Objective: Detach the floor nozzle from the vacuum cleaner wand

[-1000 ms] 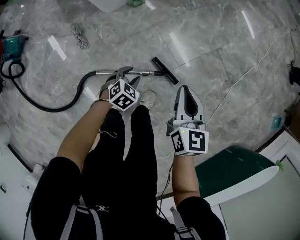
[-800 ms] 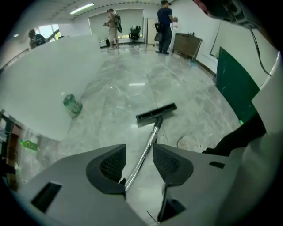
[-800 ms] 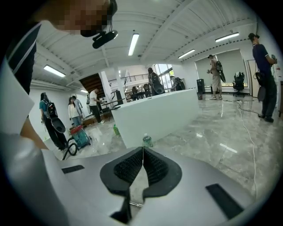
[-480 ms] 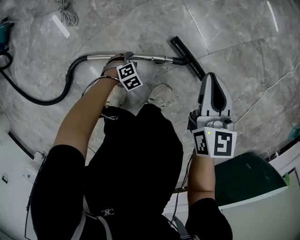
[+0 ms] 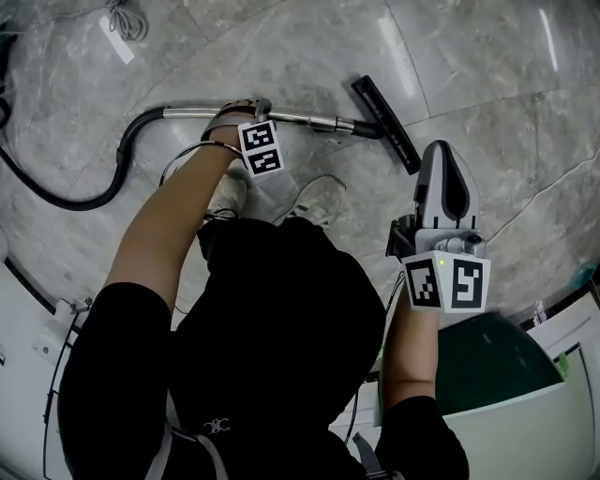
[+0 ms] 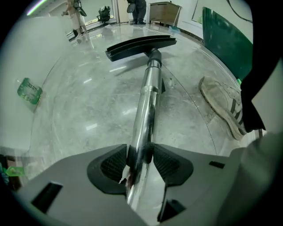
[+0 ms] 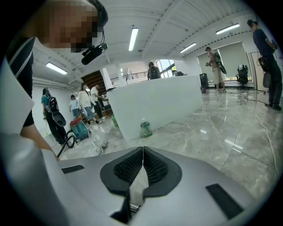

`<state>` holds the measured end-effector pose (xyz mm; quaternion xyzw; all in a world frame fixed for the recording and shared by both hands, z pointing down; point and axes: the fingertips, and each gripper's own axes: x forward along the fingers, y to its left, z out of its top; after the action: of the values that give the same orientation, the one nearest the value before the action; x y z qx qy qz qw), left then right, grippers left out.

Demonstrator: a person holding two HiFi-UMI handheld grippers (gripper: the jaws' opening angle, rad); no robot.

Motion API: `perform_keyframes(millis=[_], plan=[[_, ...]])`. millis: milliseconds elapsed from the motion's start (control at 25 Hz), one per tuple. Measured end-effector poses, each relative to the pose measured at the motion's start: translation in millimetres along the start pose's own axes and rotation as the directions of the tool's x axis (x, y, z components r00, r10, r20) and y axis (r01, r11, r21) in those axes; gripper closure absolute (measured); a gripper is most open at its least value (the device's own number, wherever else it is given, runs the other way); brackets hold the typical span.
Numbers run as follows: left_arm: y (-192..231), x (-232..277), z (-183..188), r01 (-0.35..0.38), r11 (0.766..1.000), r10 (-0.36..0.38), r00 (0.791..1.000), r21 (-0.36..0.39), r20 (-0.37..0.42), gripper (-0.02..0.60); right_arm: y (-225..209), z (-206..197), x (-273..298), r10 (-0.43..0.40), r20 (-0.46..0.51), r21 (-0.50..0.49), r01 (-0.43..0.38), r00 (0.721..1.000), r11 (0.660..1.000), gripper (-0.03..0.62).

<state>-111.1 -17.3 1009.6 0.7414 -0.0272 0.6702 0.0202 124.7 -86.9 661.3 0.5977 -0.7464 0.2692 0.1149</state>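
Observation:
The chrome vacuum wand (image 5: 300, 117) lies flat on the marble floor. Its black hose (image 5: 122, 159) runs off to the left, and the black floor nozzle (image 5: 386, 122) is attached at its right end. My left gripper (image 5: 246, 108) points down over the wand's middle. In the left gripper view the wand (image 6: 148, 97) runs between the jaws of that gripper (image 6: 140, 161) toward the nozzle (image 6: 140, 45); the pads stand close at both sides, open. My right gripper (image 5: 442, 148) hovers just right of the nozzle, shut and empty. Its pads meet in the right gripper view (image 7: 142, 161).
The person's two shoes (image 5: 319, 197) stand just below the wand. A green panel (image 5: 492, 361) sits at the lower right and a coiled cable (image 5: 127, 17) at the top left. A green bottle (image 6: 29, 90) lies on the floor. A white counter (image 7: 154, 103) and people stand beyond.
Both grippers have come down toward the floor. The left one has dropped from above the wand to straddle it. The right one stays shut and has sunk beside the nozzle.

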Motion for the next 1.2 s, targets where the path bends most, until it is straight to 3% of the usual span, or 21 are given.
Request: perform_keyframes(millis=[160, 320, 480, 560, 600, 680, 720, 760, 880, 1040, 1200], plan=[[0, 1, 2, 0.004, 0.997, -0.004, 1.0, 0.082, -0.002, 0.407, 2, -10, -3, -0.007, -0.018, 0.047, 0.008, 1.0, 0.999, 0.577], [-1, -11, 1, 0.041, 0.996, -0.037, 0.998, 0.077, -0.05, 0.41, 25, -24, -11, 0.037, -0.063, 0.11, -0.03, 0.997, 0.993, 0.577], [-11, -69, 14, 0.053, 0.998, -0.054, 0.998, 0.024, 0.044, 0.41, 35, -21, -47, -0.025, -0.008, 0.294, 0.026, 1.0, 0.955, 0.576], [-15, -108, 20, 0.059, 0.998, -0.058, 0.992, -0.012, 0.11, 0.408, 38, -23, -71, -0.096, 0.003, 0.328, 0.09, 0.995, 0.94, 0.576], [-16, -128, 22, 0.064, 0.998, -0.059, 0.988, -0.026, 0.141, 0.408, 41, -27, -81, -0.134, -0.013, 0.33, 0.131, 0.991, 0.935, 0.551], [-16, -170, 28, 0.07, 0.997, -0.062, 0.978, -0.037, 0.198, 0.408, 49, -38, -97, -0.19, -0.065, 0.36, 0.201, 0.98, 0.911, 0.353], [-17, -192, 31, 0.074, 0.997, -0.065, 0.972, -0.033, 0.225, 0.409, 54, -40, -104, -0.207, -0.079, 0.386, 0.222, 0.975, 0.895, 0.284], [-19, -213, 35, 0.078, 0.997, -0.07, 0.965, -0.021, 0.253, 0.408, 59, -40, -111, -0.216, -0.077, 0.415, 0.228, 0.973, 0.881, 0.255], [-23, -271, 49, 0.081, 0.996, -0.087, 0.938, 0.031, 0.336, 0.409, 64, -20, -125, -0.237, 0.022, 0.506, 0.194, 0.971, 0.841, 0.247], [-23, -329, 56, 0.066, 0.995, -0.093, 0.907, 0.078, 0.411, 0.408, 56, 28, -143, -0.374, 0.194, 0.581, 0.201, 0.907, 0.789, 0.249], [-28, -369, 60, 0.077, 0.988, -0.13, 0.886, 0.135, 0.445, 0.409, 67, 69, -148, -0.441, 0.234, 0.562, 0.25, 0.866, 0.788, 0.264]])
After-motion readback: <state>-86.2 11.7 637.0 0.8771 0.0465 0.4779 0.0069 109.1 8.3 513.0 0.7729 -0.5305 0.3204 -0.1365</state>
